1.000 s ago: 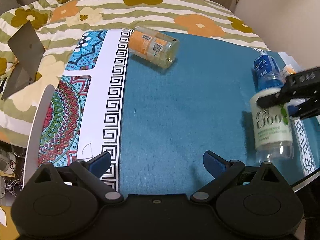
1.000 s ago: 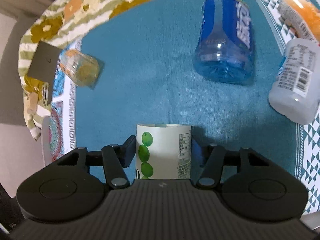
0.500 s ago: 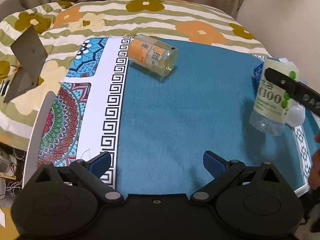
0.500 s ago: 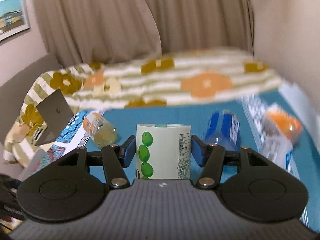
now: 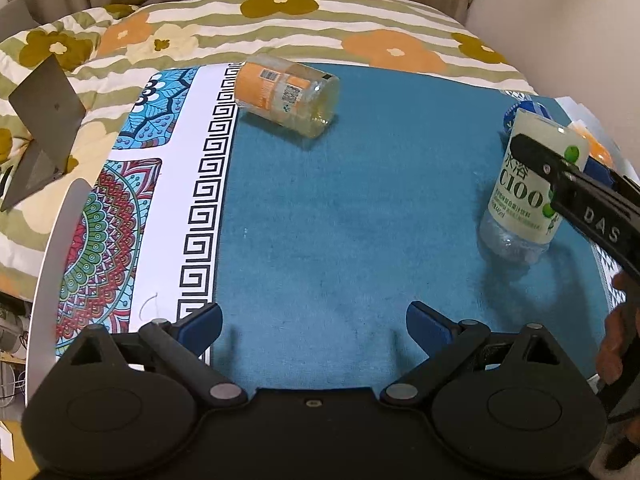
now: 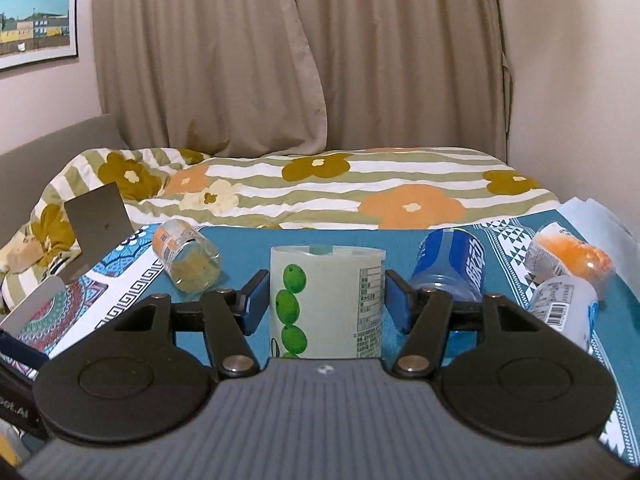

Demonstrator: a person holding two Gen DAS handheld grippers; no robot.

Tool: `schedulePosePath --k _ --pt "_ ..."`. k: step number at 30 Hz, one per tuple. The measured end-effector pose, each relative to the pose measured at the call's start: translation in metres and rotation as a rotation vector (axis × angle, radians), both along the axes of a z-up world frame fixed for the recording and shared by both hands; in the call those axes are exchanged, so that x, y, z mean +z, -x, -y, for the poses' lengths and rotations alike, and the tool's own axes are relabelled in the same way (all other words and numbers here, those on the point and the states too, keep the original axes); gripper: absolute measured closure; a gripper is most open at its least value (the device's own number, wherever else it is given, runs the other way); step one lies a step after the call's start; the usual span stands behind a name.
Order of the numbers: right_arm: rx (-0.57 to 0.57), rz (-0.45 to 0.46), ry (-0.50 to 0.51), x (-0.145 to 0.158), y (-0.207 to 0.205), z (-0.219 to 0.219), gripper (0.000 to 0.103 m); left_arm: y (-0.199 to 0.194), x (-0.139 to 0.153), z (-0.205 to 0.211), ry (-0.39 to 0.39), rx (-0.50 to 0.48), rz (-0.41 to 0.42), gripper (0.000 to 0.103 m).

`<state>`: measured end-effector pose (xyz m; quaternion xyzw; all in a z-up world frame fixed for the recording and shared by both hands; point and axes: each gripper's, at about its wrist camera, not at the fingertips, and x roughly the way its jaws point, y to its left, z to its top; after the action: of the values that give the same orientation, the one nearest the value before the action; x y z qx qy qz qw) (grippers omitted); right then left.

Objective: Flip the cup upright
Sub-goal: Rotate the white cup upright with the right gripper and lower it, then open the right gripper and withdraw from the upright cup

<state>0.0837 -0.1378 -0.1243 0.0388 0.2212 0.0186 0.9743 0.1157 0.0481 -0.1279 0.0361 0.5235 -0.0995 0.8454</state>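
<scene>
My right tongs (image 6: 326,296) have their blue pads pressed on either side of the green-label cup (image 6: 326,302), which stands upright at centre frame on the teal cloth (image 6: 248,240). Its base is hidden behind my own tool body in that view. The left wrist view shows what's missing: the same cup (image 5: 524,196) at the right edge, clear bottom resting on the cloth, "C100" on the label, with the right tool's black arm crossing its front and hiding part of the print.

My left tongs (image 5: 314,326) are spread wide at the bottom of frame, with only cloth between them.

The orange-label cup (image 5: 286,98) lies on its side at upper centre, mouth toward lower right. From the right wrist I also get a blue bottle (image 6: 452,264) lying behind my right pad, partly covered, and two more bottles at far right, cut off and hard to read.
</scene>
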Motion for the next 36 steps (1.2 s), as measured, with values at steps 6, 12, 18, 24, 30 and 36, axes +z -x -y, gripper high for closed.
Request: schedulePosePath --k 6,12,18,24,30,36 --pt "0.022 -0.045 0.037 0.007 0.013 -0.008 0.027 0.001 0.002 0.002 0.004 -0.001 -0.004 0.003" --pt "0.015 -0.097 0.026 0.009 0.021 -0.006 0.026 0.002 0.002 0.003 0.010 0.002 -0.012 0.003" --pt "0.023 -0.111 0.024 0.008 0.025 -0.006 0.024 0.005 0.000 0.005 0.010 -0.002 -0.019 0.003" --pt "0.019 -0.094 0.034 0.009 0.027 -0.007 0.004 0.008 -0.004 0.007 0.003 0.001 -0.022 0.003" --pt "0.024 -0.126 0.014 0.010 0.026 -0.003 0.002 0.013 0.006 0.009 -0.002 0.010 -0.013 0.003" --pt "0.038 -0.183 -0.025 0.044 0.035 0.010 0.001 0.026 0.047 0.013 0.015 0.021 0.047 0.003"
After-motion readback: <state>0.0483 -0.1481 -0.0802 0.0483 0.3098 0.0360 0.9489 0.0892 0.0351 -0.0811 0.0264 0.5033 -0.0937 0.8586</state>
